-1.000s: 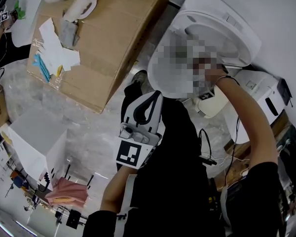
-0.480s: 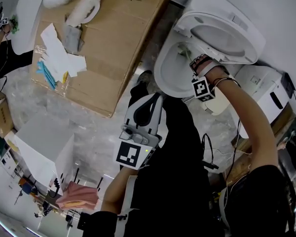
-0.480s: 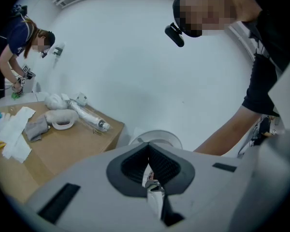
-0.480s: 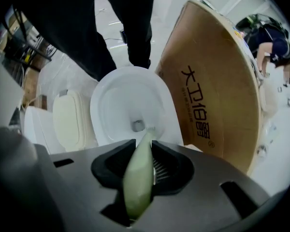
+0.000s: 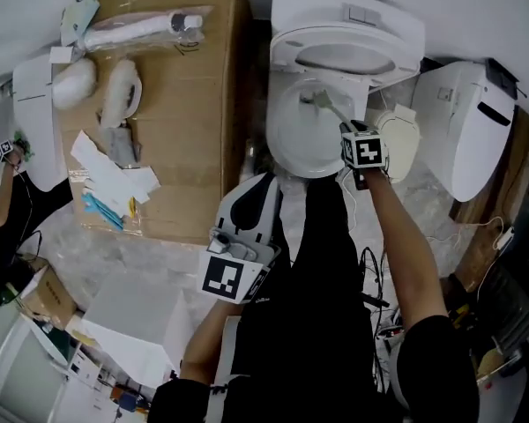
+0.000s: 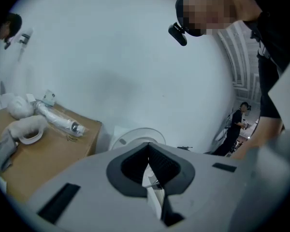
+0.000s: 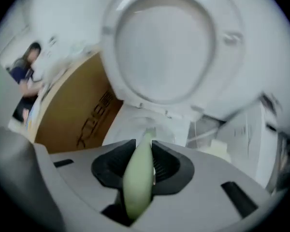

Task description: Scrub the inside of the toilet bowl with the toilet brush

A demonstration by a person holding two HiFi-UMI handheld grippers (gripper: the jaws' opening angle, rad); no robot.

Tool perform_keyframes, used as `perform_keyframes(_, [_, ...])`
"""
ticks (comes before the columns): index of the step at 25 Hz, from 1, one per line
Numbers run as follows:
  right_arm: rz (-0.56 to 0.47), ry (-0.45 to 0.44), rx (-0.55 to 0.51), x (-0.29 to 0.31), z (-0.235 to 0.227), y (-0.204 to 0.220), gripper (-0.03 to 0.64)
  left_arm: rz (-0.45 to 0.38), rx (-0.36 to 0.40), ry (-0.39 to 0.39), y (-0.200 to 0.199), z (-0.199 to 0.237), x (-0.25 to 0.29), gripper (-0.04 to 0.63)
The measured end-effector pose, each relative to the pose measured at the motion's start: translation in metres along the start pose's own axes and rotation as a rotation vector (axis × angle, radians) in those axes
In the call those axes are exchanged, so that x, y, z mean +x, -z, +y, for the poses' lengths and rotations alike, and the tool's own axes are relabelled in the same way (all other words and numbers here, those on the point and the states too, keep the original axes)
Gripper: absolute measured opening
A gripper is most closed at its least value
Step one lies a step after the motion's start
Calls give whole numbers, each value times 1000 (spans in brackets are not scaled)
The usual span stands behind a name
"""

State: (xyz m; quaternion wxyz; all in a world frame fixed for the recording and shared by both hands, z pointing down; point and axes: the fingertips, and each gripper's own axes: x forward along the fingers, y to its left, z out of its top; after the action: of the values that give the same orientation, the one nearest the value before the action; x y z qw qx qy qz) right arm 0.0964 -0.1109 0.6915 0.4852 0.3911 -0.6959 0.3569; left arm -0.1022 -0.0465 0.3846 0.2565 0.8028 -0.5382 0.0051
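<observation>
- Toilet brush (image 5: 324, 105): its pale green handle (image 7: 137, 178) is clamped between the dark pads of the right tool (image 5: 346, 126), and the bristle end reaches down inside the toilet bowl (image 5: 280, 139), near the bowl's back wall.
- In the right gripper view, the handle runs out between the jaws of the right tool (image 7: 140, 163) toward the bowl. The raised lid (image 7: 169, 47) fills the upper part of that view.
- In the head view, the lid (image 5: 344, 57) stands up against the wall behind the bowl.
- The left tool (image 5: 263, 188) is held low in front of the person's dark clothing, well apart from the bowl. Its jaws meet at the tips with nothing between them, which the left gripper view confirms (image 6: 149, 170).
- A large cardboard box (image 5: 203, 130) stands just beside the toilet on its left, carrying wrapped white items (image 5: 137, 29) and loose papers (image 5: 110, 179).
- A cream round object (image 5: 398, 139) sits beside the bowl on the right, with a second white unit (image 5: 467, 122) beyond it.
</observation>
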Motion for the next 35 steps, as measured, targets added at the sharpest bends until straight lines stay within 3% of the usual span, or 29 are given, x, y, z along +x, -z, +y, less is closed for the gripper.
perform_keyframes(4, [-171, 11, 935, 1, -32, 45, 112, 24, 21, 68, -5, -7, 13, 8])
perform_keyframes(7, [-297, -5, 1537, 13, -29, 83, 112, 56, 44, 108, -4, -9, 19, 8])
perform_keyframes(10, [-399, -11, 1932, 32, -15, 105, 112, 77, 55, 138, -2, -8, 22, 9])
perform_keyframes(14, [-543, -69, 2260, 45, -2, 97, 112, 64, 44, 183, -3, -8, 24, 9])
perform_keyframes(18, [-607, -139, 2368, 56, 11, 74, 112, 95, 52, 180, 10, 4, 19, 8])
perform_keyframes(23, [-549, -126, 2350, 78, 28, 62, 112, 112, 57, 172, 14, 14, 20, 8])
perform_keyframes(29, [-447, -117, 2192, 107, 41, 72, 112, 169, 58, 146, 29, 28, 16, 8])
perform_keyframes(35, [-371, -96, 1909, 112, 41, 79, 112, 175, 36, 145, 43, 25, 15, 8])
